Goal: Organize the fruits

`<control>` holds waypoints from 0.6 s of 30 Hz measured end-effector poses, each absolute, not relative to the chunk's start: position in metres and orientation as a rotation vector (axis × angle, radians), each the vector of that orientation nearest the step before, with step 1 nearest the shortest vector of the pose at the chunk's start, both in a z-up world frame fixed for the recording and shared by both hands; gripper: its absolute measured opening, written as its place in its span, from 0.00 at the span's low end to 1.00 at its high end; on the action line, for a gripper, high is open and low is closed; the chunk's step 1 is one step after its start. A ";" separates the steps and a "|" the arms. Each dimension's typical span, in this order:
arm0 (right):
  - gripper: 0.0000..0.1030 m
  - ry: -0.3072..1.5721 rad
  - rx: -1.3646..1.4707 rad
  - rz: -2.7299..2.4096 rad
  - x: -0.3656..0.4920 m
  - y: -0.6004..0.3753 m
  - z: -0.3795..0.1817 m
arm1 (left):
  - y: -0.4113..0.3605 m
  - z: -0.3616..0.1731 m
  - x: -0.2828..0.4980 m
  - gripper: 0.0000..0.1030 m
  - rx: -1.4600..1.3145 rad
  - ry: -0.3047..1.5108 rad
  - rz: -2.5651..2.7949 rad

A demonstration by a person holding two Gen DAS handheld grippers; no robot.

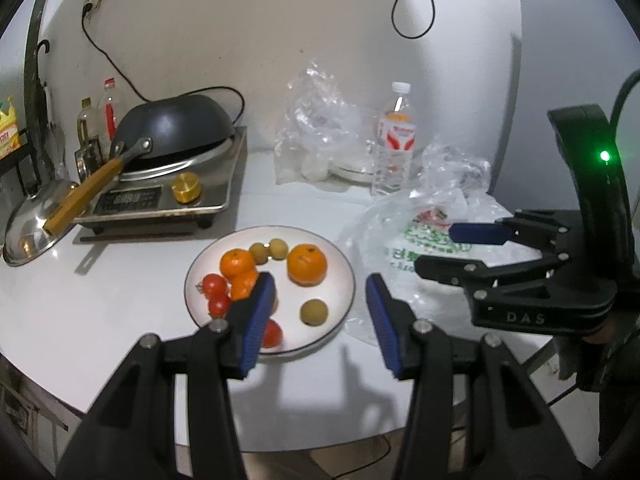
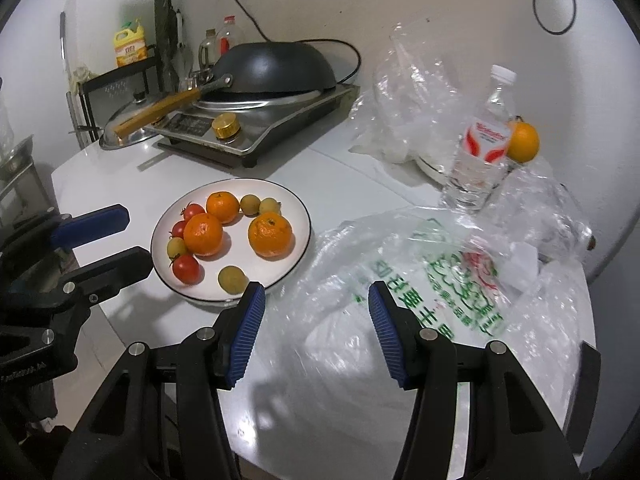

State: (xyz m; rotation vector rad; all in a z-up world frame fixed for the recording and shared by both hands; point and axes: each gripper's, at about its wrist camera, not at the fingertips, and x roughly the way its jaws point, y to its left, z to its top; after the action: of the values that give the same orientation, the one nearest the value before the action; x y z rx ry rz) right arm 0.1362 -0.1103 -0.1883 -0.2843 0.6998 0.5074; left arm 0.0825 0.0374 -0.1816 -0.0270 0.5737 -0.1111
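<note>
My left tool (image 1: 320,312) hangs over the near edge of the white plate (image 1: 340,264), its blue pads spread apart with nothing between them. My right tool (image 2: 316,320) is likewise released and empty, poised above the printed plastic bag (image 2: 440,280) that lies crumpled on the white bench (image 2: 360,184) just right of the plate.

The fruit sits on the plate: three oranges (image 2: 270,236), three small red tomatoes (image 2: 187,269) along the left side, and a few small yellow-green round fruits (image 2: 232,279), one of them lying alone near the front rim. One more orange (image 2: 523,142) rests off the plate, behind the clear water bottle (image 2: 482,148) at the far right of the bench, among loose clear plastic.

At the back left, a dark wok (image 2: 276,68) lies upside down on the induction cooker (image 2: 256,128), with a steel lid (image 2: 124,132) beside it.
</note>
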 end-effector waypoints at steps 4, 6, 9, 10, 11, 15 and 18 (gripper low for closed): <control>0.55 0.682 -0.269 0.494 0.124 -0.124 -0.179 | 0.028 -0.175 0.075 0.48 -0.027 0.563 -0.119; 0.55 0.671 -0.265 0.486 0.119 -0.130 -0.175 | 0.023 -0.173 0.072 0.51 -0.022 0.558 -0.119; 0.55 0.656 -0.259 0.471 0.111 -0.140 -0.168 | 0.018 -0.168 0.066 0.73 -0.025 0.544 -0.122; 0.55 0.650 -0.256 0.467 0.108 -0.143 -0.165 | 0.017 -0.166 0.064 0.75 -0.026 0.539 -0.123; 0.55 0.643 -0.252 0.463 0.105 -0.147 -0.162 | 0.015 -0.162 0.061 0.75 -0.029 0.529 -0.124; 0.55 0.612 -0.238 0.443 0.094 -0.159 -0.151 | 0.009 -0.150 0.054 0.77 -0.020 0.505 -0.117; 0.55 0.579 -0.227 0.425 0.084 -0.169 -0.138 | 0.004 -0.139 0.047 0.79 -0.007 0.482 -0.120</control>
State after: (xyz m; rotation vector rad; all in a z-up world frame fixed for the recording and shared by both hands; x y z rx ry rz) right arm 0.0841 -0.1692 -0.1379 -0.2268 0.5795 0.4247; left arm 0.0465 0.0037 -0.1393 -0.0067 0.4818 -0.1198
